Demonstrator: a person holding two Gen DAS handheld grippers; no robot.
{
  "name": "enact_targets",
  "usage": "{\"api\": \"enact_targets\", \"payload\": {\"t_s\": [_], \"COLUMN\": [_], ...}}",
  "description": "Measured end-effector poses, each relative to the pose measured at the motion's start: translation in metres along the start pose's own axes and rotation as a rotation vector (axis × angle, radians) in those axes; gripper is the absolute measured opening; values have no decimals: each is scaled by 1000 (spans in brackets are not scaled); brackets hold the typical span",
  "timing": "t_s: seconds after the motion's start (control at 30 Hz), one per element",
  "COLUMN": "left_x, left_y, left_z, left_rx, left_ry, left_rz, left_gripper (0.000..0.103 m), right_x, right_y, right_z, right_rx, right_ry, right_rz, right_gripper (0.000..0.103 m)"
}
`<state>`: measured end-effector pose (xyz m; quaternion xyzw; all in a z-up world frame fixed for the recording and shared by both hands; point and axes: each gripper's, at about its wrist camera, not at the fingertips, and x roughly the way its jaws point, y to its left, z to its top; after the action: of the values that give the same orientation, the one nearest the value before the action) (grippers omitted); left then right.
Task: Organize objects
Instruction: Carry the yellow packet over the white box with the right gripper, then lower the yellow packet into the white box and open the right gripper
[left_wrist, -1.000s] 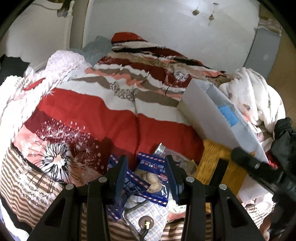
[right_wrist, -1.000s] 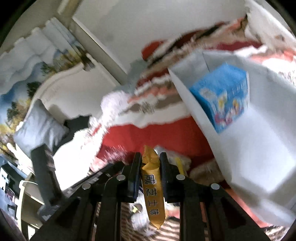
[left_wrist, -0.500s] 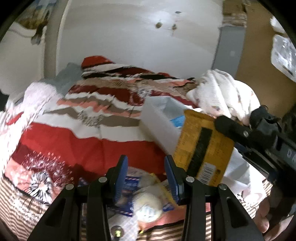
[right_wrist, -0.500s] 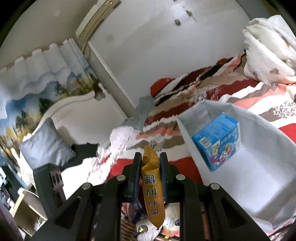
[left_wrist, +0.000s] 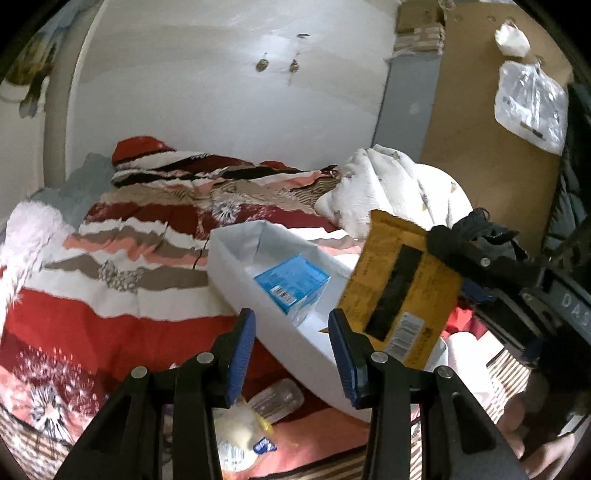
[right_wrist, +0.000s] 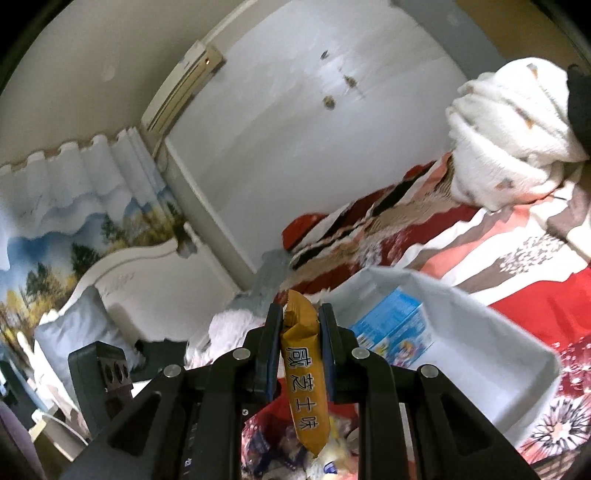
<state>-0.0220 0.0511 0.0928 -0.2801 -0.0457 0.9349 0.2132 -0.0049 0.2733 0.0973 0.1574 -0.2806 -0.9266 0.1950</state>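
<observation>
Yellow snack packet (right_wrist: 304, 373) sits clamped between the right tongs (right_wrist: 301, 314) at lower centre of the right wrist view, hanging downward. In the left wrist view that packet (left_wrist: 400, 288) appears at centre right, held over the white box (left_wrist: 236, 275). Left tongs (left_wrist: 291, 325) stand apart, gripping nothing, at lower centre. Blue carton (left_wrist: 293, 282) lies inside the box. Box rests on the striped red quilt (left_wrist: 122, 295). A clear bottle (left_wrist: 277, 398) and wrapped snacks (left_wrist: 240, 439) lie below the left tongs.
</observation>
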Motion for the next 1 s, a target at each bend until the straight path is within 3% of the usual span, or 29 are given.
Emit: {"api": "enact_targets", "payload": {"t_s": [0.2,0.4,0.63,1.0], "left_x": [20,31,41,47], "left_y": [-25,-50,-65,-66], "left_z": [4,1,-5,-11], "left_rx": [34,106,147,165], "left_ry": [12,39,71,84], "left_rz": [-58,-70,-71,-51], "left_gripper": [39,39,39,39], "right_x": [-18,-20,-12,-1], "right_y": [-8,-23,-36,-55], "right_z": [9,9,5,-2], "right_rx": [-11,12,3,44], "right_ry": [-68,-77,-27,66], "right_rz": [-130,-216,-318,-399], "right_gripper": [20,20,20,20]}}
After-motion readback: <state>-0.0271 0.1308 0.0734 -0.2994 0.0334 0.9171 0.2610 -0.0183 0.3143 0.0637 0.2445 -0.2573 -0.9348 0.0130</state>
